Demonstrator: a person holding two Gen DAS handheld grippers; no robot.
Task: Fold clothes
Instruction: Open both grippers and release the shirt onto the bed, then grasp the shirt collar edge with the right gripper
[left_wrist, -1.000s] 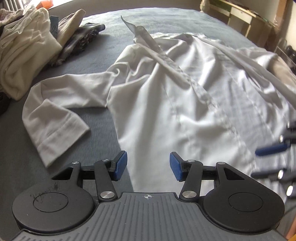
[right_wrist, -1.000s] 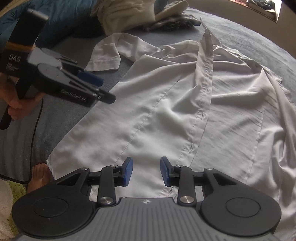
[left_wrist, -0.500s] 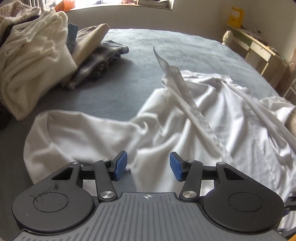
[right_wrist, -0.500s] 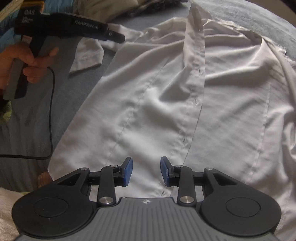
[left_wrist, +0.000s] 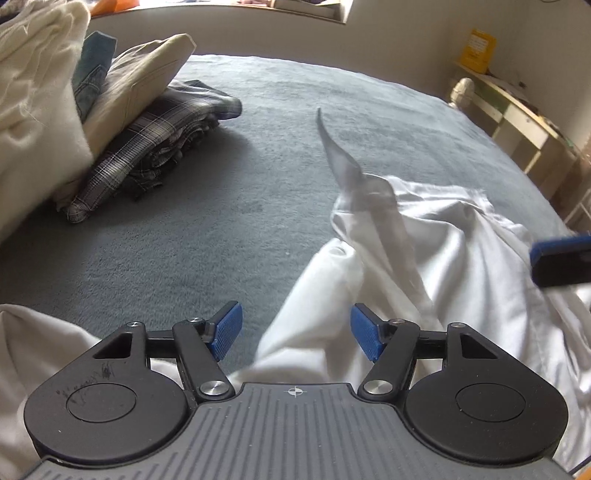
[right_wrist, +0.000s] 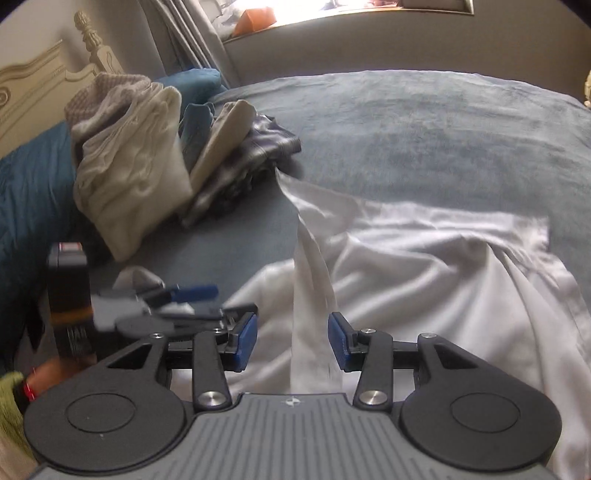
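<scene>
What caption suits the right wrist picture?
Open right gripper over a rumpled white shirt on a grey-blue bed.

- A shirt (left_wrist: 443, 236) lies spread on the bed (left_wrist: 280, 110), ahead and to the right.
- A clothes pile (left_wrist: 110, 122) sits on the bed's far left, apart from it.

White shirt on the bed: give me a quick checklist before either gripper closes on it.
1. Left gripper open: ok.
2. Right gripper open: ok.
3. White shirt lying flat: not ok, rumpled, and the button strip stands up.
4. Fabric between the right gripper's pads: ok, the strip runs through the gap.
5. Fabric gripped by the left: not ok, nothing pinched.
6. Clothes pile apart from the shirt: ok.
</scene>
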